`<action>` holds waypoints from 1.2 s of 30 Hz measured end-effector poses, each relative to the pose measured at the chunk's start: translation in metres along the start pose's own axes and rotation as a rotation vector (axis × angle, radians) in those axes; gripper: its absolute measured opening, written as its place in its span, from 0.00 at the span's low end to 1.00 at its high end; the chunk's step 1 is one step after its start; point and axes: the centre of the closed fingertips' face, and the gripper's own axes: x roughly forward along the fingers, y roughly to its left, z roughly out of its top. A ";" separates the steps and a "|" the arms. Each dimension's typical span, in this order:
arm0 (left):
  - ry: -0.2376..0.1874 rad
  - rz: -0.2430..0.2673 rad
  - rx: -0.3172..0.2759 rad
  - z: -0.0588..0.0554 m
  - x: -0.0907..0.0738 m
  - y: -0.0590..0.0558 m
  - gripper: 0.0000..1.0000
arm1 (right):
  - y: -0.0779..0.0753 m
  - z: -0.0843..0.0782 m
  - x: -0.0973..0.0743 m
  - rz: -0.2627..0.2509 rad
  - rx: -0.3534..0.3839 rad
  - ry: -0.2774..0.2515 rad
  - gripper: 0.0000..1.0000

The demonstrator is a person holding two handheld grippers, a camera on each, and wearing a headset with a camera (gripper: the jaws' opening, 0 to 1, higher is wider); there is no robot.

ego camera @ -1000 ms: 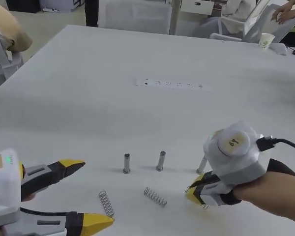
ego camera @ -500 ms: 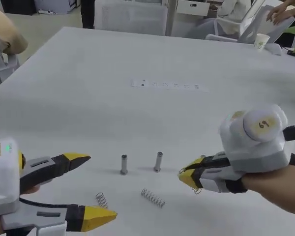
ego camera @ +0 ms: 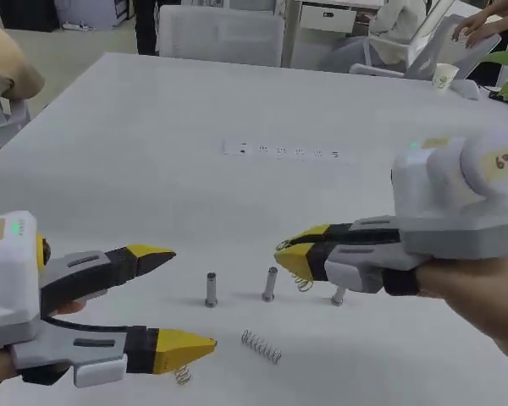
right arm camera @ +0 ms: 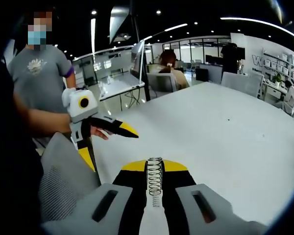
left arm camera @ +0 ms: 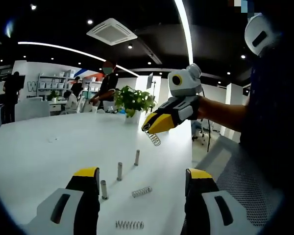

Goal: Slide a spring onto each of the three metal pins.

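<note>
Three short metal pins stand upright in a row on the white table: left (ego camera: 211, 289), middle (ego camera: 270, 284) and right (ego camera: 339, 295). My right gripper (ego camera: 289, 251) hovers above the middle and right pins, shut on a spring (ego camera: 303, 283) that dangles from its yellow tips. The right gripper view has that spring (right arm camera: 155, 181) pinched upright between the jaws. My left gripper (ego camera: 186, 300) stands open at the lower left, nothing between its fingers. One loose spring (ego camera: 261, 346) lies in front of the pins; another spring (ego camera: 183, 375) peeks out beneath the left gripper's lower jaw.
A flush power strip (ego camera: 279, 152) is set into the table's middle. Chairs and people are beyond the far edge, and a paper cup (ego camera: 443, 78) stands at the back right. A potted plant (left arm camera: 132, 100) sits off the table's far end.
My right gripper has risen off the table beside the right pin with the spring in its jaws and moved left, above the pins. The left gripper stays open.
</note>
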 end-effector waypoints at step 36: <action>-0.111 -0.161 -0.073 0.046 0.033 -0.025 0.18 | 0.042 0.043 0.008 0.160 0.057 -0.191 0.08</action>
